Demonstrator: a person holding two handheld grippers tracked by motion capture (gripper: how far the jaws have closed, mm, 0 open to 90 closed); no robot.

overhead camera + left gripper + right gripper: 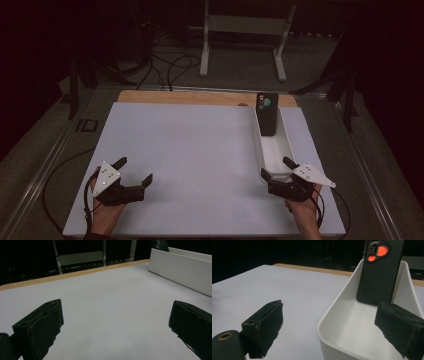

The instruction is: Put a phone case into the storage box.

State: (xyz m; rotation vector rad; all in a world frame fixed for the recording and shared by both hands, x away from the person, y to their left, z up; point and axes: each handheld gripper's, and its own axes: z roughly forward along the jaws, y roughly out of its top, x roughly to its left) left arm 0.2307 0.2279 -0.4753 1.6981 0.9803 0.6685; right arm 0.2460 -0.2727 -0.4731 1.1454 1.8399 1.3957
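A long white bin [288, 145] lies on the white board at the right. A black phone case [267, 114] leans upright against the bin's far end; in the right gripper view the case [379, 272] shows orange through its camera cutouts. My right gripper [277, 168] stands open at the bin's near end, its jaws astride the near rim [337, 315], nothing held. My left gripper [135, 171] rests open on the board at the near left, empty. The left gripper view looks across bare board to the bin's side wall [180, 270].
The white board [195, 150] covers a wooden table whose far edge [190, 96] shows as a tan strip. Beyond it stand a white metal frame [245, 30] and loose cables [170, 65] on the floor. Dark surroundings on both sides.
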